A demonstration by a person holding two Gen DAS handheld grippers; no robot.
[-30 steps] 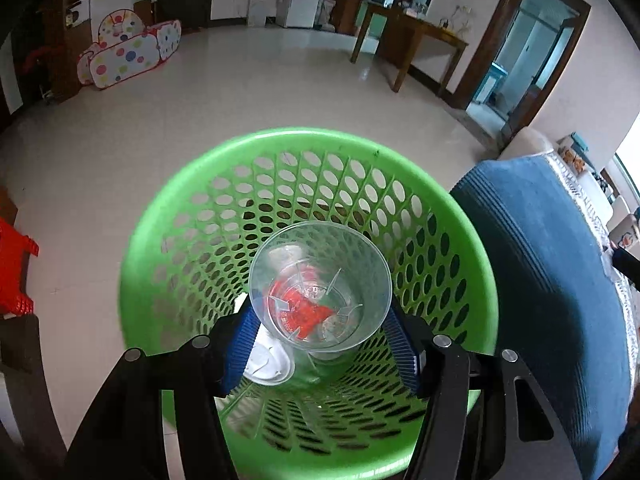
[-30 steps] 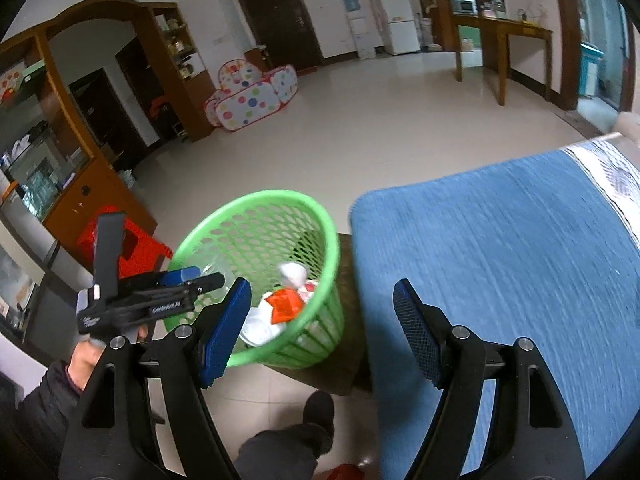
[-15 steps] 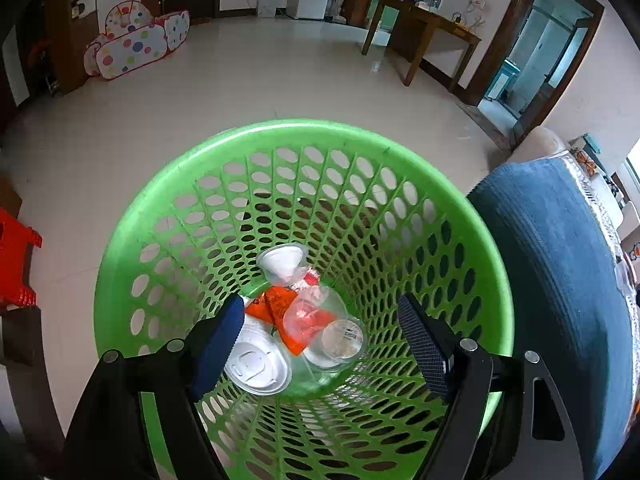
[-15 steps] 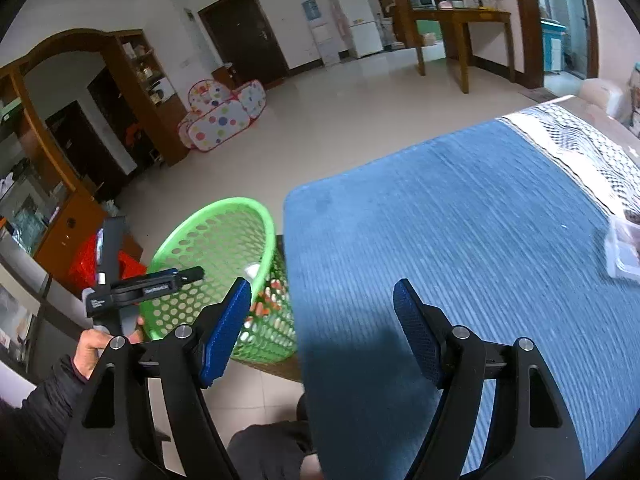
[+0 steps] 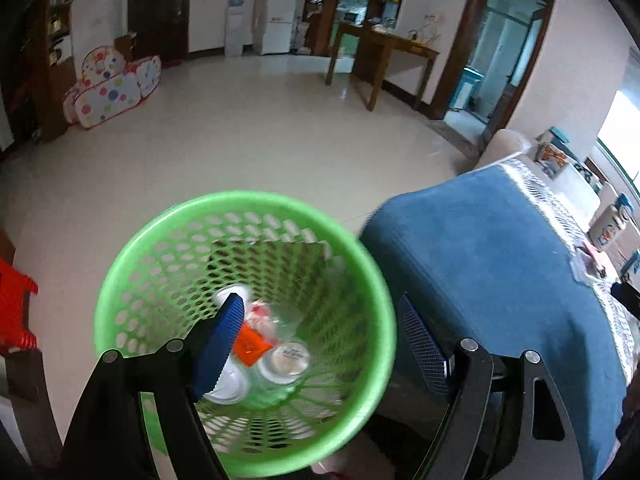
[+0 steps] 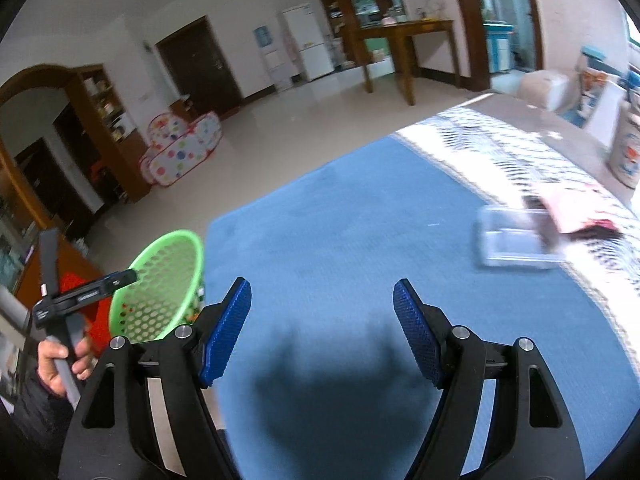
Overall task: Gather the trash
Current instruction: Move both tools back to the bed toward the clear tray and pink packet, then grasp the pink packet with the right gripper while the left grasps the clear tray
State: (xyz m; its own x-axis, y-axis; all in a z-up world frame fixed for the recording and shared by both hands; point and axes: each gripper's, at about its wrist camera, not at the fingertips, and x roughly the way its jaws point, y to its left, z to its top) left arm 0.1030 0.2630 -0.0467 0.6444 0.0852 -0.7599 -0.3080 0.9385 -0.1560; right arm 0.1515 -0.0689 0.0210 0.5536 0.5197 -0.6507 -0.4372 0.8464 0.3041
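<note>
Blue cloth (image 6: pixel 360 240) covers the table in front of me, and a big shiny floor (image 5: pixel 248 128) runs off to a far wooden table and doors. My left gripper (image 5: pixel 320 338) hangs over the green basket (image 5: pixel 132 248), with its jaws wide apart and nothing in them. Down in the basket I see a clear cup (image 5: pixel 285 358), a white lid (image 5: pixel 228 390) and an orange wrapper (image 5: pixel 250 346), so that trash is in its place. My right gripper (image 6: pixel 322 334) is low over the blue cloth, jaws wide apart too, holding nothing. Next trash, I think, is the clear plastic box (image 6: pixel 516 242) far up and to the right of that gripper, well apart from it, with something pink (image 6: pixel 572 210) lying partly on it. It looks blurry, so I cannot tell just how it sits. What could go wrong? The box looks thin and slippery, so a squeeze on its edge could make it pop away or crack. I might also catch the pink thing or bunch up the cloth if I come in too low. The basket stands just beside the table edge, and a bump from my left side could tip it
</note>
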